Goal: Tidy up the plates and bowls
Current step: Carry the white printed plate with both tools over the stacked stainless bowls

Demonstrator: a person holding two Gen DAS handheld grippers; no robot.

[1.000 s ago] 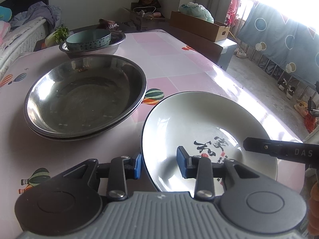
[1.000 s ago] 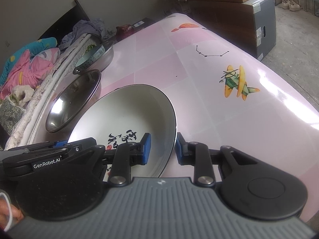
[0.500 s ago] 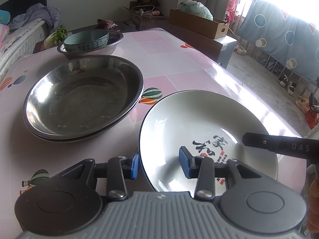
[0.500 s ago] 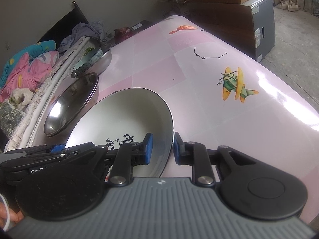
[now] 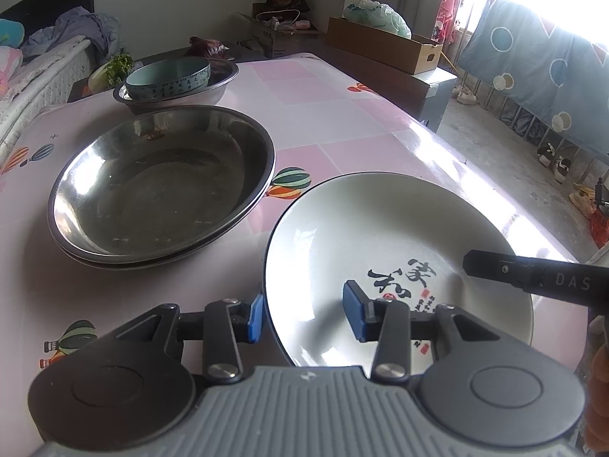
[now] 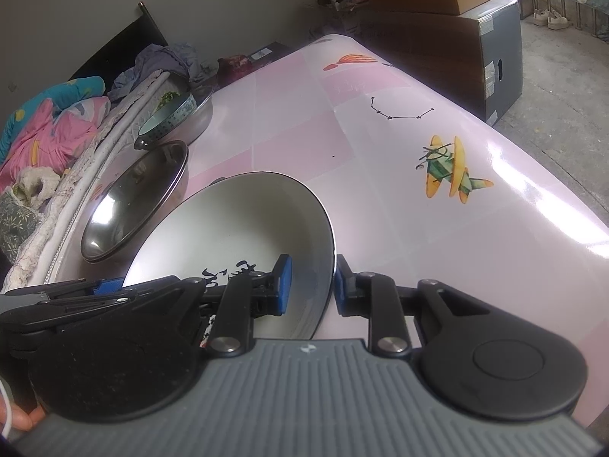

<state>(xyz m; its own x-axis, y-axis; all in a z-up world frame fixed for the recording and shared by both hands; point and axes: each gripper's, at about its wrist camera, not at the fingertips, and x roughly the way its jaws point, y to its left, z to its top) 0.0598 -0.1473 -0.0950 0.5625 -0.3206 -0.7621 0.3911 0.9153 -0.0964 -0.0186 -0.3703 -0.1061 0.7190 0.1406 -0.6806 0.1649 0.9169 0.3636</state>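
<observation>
A white ceramic plate [image 5: 384, 236] with black calligraphy and a dark rim lies near the table's front edge; it also shows in the right wrist view [image 6: 243, 228]. My left gripper [image 5: 302, 316] is open, its jaws straddling the plate's left rim. My right gripper [image 6: 310, 285] is open, its jaws straddling the plate's right rim. To the left lies a stack of steel plates [image 5: 160, 182], also in the right wrist view [image 6: 133, 202]. Behind it a teal bowl [image 5: 167, 78] sits in a steel basin [image 5: 213, 87].
The pink patterned table [image 5: 342, 125] ends close in front and to the right. A bed with bedding [image 6: 45, 133] borders its left side. A cardboard box on a dark cabinet [image 5: 384, 45] stands beyond the far right corner.
Both grippers have widened slightly around the plate's rims. The plate has shifted slightly; the views have barely moved.
</observation>
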